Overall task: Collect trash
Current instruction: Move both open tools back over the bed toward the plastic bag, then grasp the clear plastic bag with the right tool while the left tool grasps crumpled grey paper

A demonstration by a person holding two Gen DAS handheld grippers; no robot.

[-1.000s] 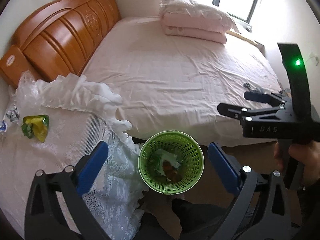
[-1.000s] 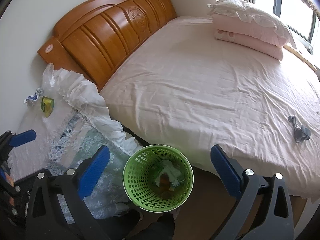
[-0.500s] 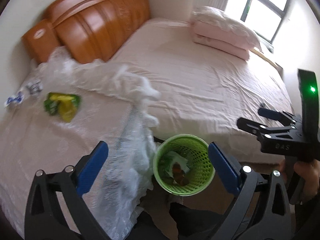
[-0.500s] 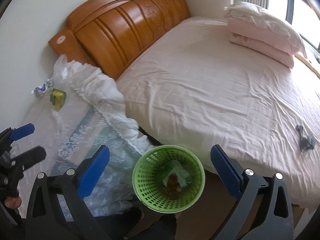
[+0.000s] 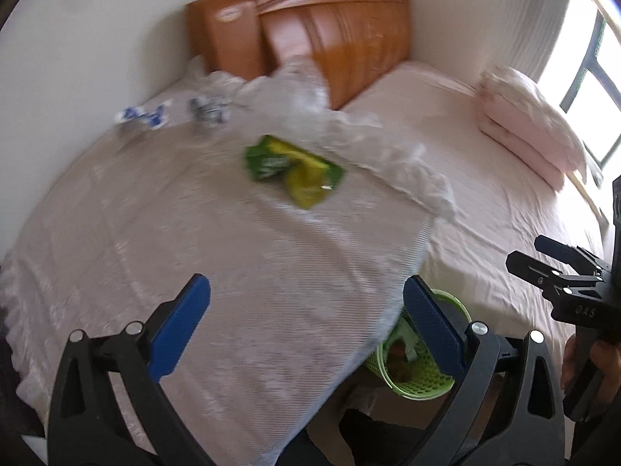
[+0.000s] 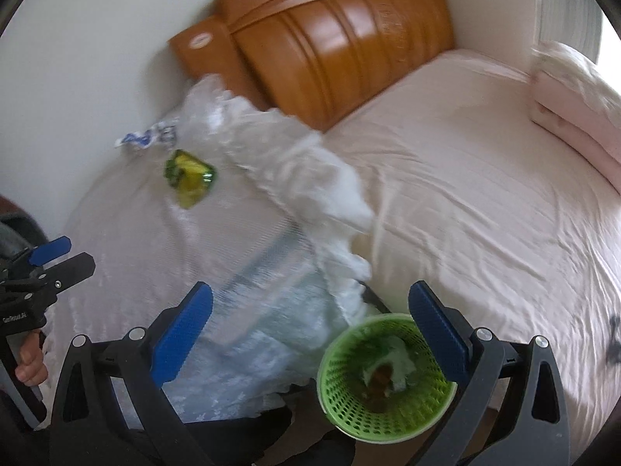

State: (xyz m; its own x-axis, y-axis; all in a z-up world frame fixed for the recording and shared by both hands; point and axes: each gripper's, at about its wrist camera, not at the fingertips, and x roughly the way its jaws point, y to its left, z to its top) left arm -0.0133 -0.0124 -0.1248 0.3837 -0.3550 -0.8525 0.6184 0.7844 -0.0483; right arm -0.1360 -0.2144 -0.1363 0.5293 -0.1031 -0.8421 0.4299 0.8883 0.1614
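A crumpled green and yellow wrapper (image 5: 295, 171) (image 6: 190, 176) lies on a table draped in a white lace cloth (image 5: 194, 272). Blue and white scraps (image 5: 141, 116) (image 6: 145, 138) lie further back by the wall. A green mesh bin (image 6: 384, 380) (image 5: 419, 369) stands on the floor between table and bed, with paper and brown trash inside. My left gripper (image 5: 306, 322) hangs open over the table's near part, with nothing between its fingers. My right gripper (image 6: 310, 326) is open and empty above the bin's left side. Both views are blurred.
A wide bed with a pink sheet (image 6: 485, 178) fills the right, folded pink bedding (image 5: 531, 124) at its far end. An orange wooden headboard (image 6: 337, 39) stands against the wall. A small dark object (image 6: 613, 341) lies on the bed. A window (image 5: 594, 89) is far right.
Both cameras have swung left toward the table. The wrapper now sits nearer the middle of the left wrist view, and the bin has slid to the lower right. Both grippers stay open.
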